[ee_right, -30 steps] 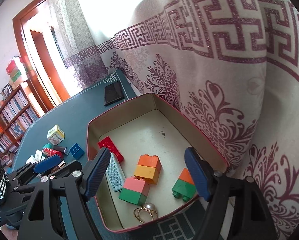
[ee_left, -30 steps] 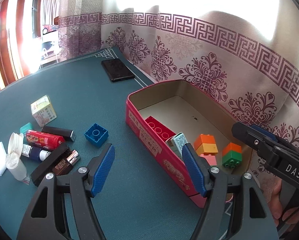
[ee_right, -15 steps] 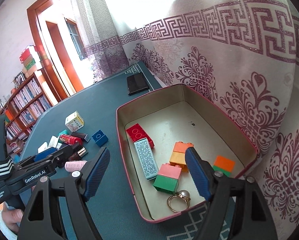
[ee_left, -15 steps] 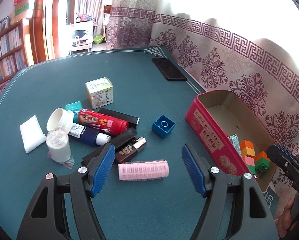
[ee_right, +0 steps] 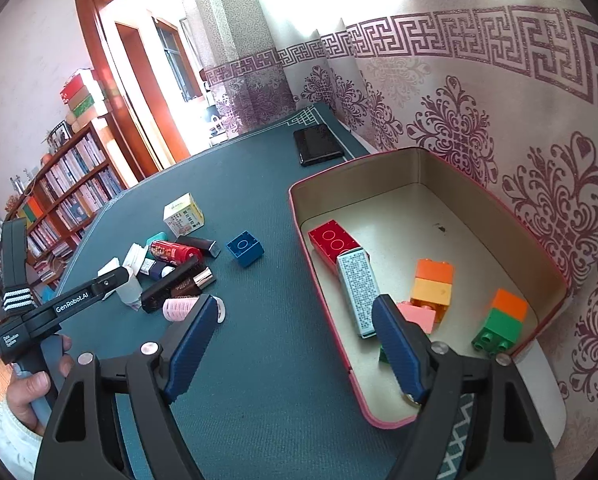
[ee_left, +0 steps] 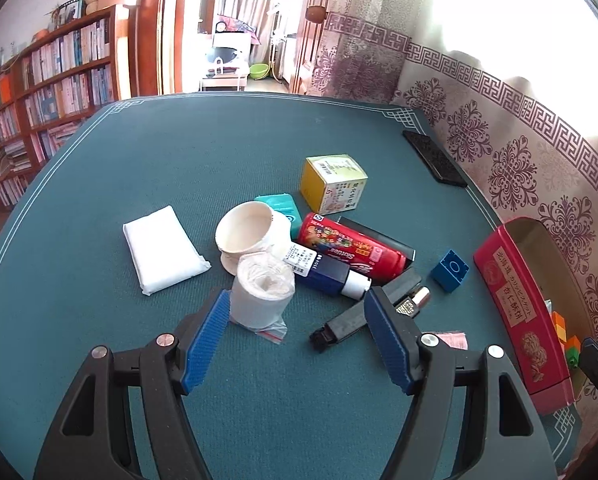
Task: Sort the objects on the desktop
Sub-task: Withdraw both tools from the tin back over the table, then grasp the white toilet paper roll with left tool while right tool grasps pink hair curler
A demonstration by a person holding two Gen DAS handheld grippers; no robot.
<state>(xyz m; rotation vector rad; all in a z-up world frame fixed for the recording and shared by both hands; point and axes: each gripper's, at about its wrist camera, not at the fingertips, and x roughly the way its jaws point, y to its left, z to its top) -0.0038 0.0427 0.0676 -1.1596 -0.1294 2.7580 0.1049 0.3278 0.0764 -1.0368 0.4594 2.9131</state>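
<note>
Red tin point(ee_right: 495, 204): against the curtain, holds sorted bricks. Blue brick point(ee_right: 244, 248): loose on green cloth beside the clutter pile, probably tin-bound. Left gripper point(ee_left: 295, 336): released, empty, over the plastic roll point(ee_left: 262, 289). Right gripper point(ee_right: 287, 344): spread, empty, at the tin's near edge.

The right gripper point(ee_right: 295, 346), jaws apart and empty, hangs over the red tin's point(ee_right: 419, 164) near rim; a blue brick point(ee_right: 244, 248) lies on the counter point(ee_right: 259, 184) beside it
</note>
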